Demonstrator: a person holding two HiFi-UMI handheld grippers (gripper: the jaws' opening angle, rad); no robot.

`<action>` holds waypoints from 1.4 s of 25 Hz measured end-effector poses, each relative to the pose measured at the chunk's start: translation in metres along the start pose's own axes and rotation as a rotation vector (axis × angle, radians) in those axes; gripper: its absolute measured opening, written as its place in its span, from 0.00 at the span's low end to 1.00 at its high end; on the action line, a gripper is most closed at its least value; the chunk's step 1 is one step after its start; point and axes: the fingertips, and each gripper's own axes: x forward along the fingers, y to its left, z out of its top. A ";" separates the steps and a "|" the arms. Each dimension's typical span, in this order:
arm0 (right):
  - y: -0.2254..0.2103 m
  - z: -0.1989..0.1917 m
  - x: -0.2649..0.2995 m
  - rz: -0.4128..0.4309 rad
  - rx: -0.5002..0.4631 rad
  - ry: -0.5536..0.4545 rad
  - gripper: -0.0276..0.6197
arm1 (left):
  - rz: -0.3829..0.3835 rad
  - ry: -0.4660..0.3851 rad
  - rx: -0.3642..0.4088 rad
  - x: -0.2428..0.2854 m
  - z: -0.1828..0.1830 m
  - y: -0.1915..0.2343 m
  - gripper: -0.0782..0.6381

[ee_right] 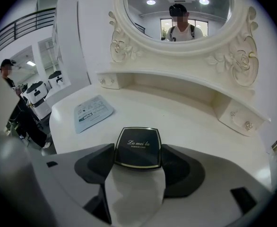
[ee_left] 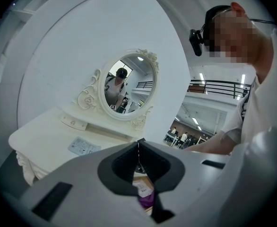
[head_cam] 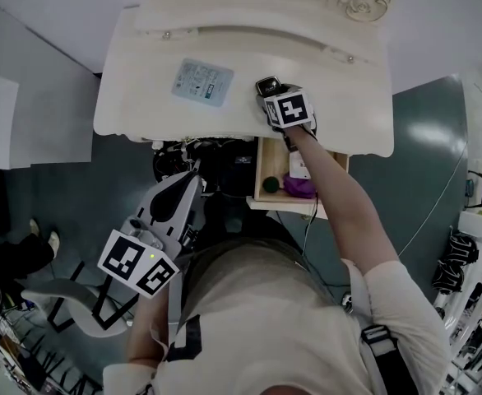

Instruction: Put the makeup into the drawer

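Right gripper (ee_right: 138,151): jaws closed on a black compact (ee_right: 138,143), one jaw pressed to each side, gold-lettered lid facing up. Compact sits low over the cream bench (head_cam: 142,97), near the front edge. Cannot tell whether it touches the surface.

Head view: right arm reaches forward over the open drawer (head_cam: 261,171), which is pulled out below the bench's front edge, on the person's right side. In the drawer: a purple item (head_cam: 300,188), a small dark round item (head_cam: 271,185) just beside it, and something white (head_cam: 300,168) behind them. The compact is out of the drawer, over the benchtop.

A pale blue packet (head_cam: 202,81) lies flat on the bench, left of the compact and apart from it. An oval mirror (ee_right: 181,18) with a carved cream frame stands at the back.

Left gripper (ee_left: 138,148): jaws pressed together tip to tip, holding nothing. It is low and left of the drawer, off the bench, close to the person's body.
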 end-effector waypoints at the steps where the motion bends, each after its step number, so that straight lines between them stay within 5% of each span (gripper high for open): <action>1: 0.001 0.001 -0.004 -0.004 -0.008 -0.007 0.50 | 0.001 -0.004 -0.001 -0.002 0.001 0.000 0.19; 24: 0.046 0.008 -0.075 0.037 -0.183 -0.126 0.50 | -0.002 -0.064 0.035 -0.016 0.023 0.017 0.19; 35: 0.058 0.008 -0.103 0.051 -0.112 -0.184 0.50 | -0.099 -0.029 0.060 -0.003 0.011 -0.001 0.19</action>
